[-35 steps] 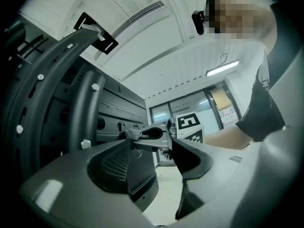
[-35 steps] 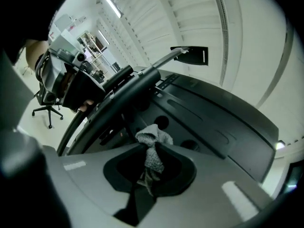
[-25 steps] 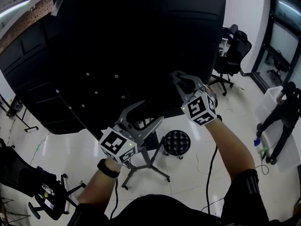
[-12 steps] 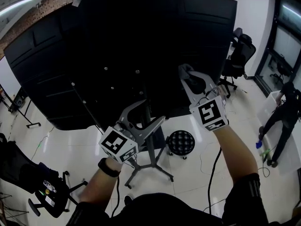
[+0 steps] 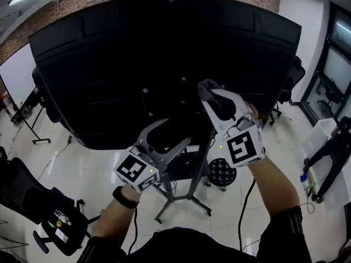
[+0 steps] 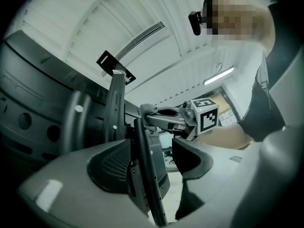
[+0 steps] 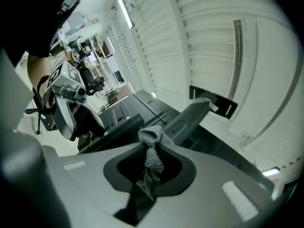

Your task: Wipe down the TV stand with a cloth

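The black back of a large TV (image 5: 137, 64) fills the head view, carried on a wheeled stand with a post (image 5: 189, 166) and splayed legs (image 5: 184, 201). My right gripper (image 5: 207, 90) is raised against the TV's back, shut on a small grey cloth (image 5: 204, 91). That cloth (image 7: 153, 156) hangs bunched between its jaws in the right gripper view. My left gripper (image 5: 176, 130) is lower and to the left, open, in front of the post with nothing held. In the left gripper view the post (image 6: 147, 175) stands between the jaws, beyond them, and the right gripper (image 6: 148, 112) shows above.
A round black stool (image 5: 222, 171) sits by the stand's legs, with a cable (image 5: 244, 201) trailing on the white floor. An office chair (image 5: 33, 201) is at lower left, another chair (image 5: 293, 75) at the right. A person (image 5: 332, 147) bends down at the far right.
The head view has swung so the TV's back sits more squarely ahead. The right gripper with the cloth stays raised against it; the left gripper has hardly moved.
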Tool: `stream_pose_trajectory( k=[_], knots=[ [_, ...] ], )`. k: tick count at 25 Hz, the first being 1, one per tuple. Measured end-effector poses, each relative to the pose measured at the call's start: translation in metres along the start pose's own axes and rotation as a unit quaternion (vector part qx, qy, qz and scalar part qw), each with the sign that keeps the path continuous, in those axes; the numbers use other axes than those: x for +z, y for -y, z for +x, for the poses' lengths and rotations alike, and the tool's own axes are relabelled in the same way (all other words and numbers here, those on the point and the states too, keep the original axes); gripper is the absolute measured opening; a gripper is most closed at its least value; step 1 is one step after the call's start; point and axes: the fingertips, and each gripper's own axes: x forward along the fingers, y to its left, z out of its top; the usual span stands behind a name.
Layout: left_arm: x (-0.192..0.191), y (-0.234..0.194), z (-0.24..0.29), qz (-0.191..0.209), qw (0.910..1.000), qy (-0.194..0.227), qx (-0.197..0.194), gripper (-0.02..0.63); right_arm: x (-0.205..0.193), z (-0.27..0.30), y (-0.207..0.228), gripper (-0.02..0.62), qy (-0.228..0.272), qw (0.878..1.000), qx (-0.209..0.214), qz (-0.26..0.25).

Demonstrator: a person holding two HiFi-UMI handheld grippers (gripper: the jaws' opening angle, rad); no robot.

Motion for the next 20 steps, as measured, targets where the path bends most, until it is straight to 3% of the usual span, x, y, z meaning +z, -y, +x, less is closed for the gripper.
stream_pose_trajectory(
  k=[11, 20],
  knots=[
    [0.024, -0.096, -0.132, 0.015, 0.9991, -0.002, 0.039, 0.298, 0.115, 0.117, -0.100, 0.044, 0.029, 0.999, 0.038, 0.006],
    [0.034, -0.144, -0.197, 0.012, 0.9978, -0.004, 0.064, 0.298, 0.164, 0.215, -0.165, 0.044, -0.003, 0.995, 0.082, -0.062]
  ],
)
